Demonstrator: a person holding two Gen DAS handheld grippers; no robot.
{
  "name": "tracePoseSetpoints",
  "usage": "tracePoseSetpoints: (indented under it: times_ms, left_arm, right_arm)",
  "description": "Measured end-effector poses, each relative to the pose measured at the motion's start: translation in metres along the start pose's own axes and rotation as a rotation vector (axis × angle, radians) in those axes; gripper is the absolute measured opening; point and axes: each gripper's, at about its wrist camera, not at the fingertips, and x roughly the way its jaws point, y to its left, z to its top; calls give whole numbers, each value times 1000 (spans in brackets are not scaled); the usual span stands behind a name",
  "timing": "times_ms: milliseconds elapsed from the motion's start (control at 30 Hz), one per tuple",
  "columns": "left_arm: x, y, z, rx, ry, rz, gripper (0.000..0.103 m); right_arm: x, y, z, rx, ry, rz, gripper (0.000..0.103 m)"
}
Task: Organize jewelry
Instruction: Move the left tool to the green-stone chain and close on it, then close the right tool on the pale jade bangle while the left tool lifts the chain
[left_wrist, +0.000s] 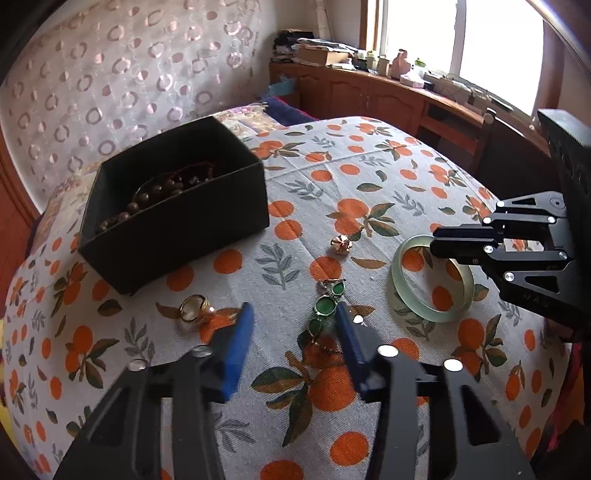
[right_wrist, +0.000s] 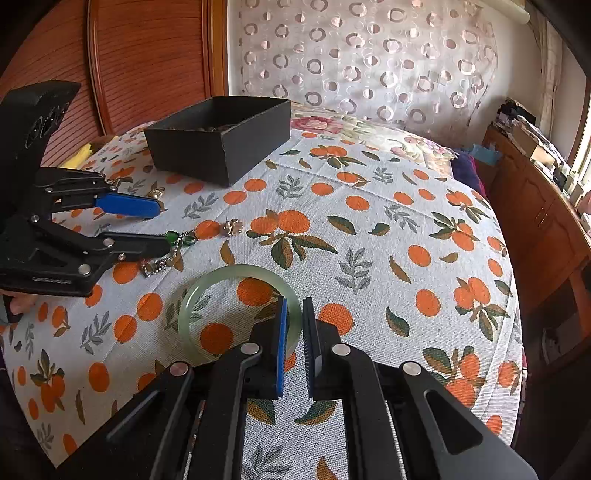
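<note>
From my left wrist view, the open black cardboard box (left_wrist: 173, 214) sits far left on the orange-printed tablecloth (left_wrist: 369, 177) — brown wooden beads (left_wrist: 155, 195) inside. Before it lie a gold pearl ring (left_wrist: 194, 308), green-stone bracelet (left_wrist: 325, 306) and, rightmost, pale jade bangle (left_wrist: 432, 278).

One black box (left_wrist: 177, 221), one jade bangle (left_wrist: 432, 280), one green-stone bracelet (left_wrist: 327, 306), one pearl ring (left_wrist: 194, 308), one flower ring (left_wrist: 340, 244)

bangle (left_wrist: 432, 280): glossy, translucent (jade-like) | box (left_wrist: 177, 218): matt black card | tablecloth (left_wrist: 369, 155): coarse woven cloth
</note>
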Motion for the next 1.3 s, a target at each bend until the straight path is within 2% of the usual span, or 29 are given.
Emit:
tracePoseSetpoints:
  times_ms: [233, 433, 667, 1300]
  left_arm:
    - [4, -14, 4, 42, -9, 8, 12]
    - [-5, -8, 0, 1, -29, 23, 11]
    - [-34, 1, -6, -77, -89, -5, 11]
    - [-89, 1, -9, -92, -207, 16, 11]
  right_arm:
    - [0, 1, 0, 1, 0, 1, 10]
    - [0, 1, 0, 1, 0, 0, 10]
    - [0, 1, 0, 1, 0, 0, 10]
    - [0, 0, -1, -1, -1, -2, 10]
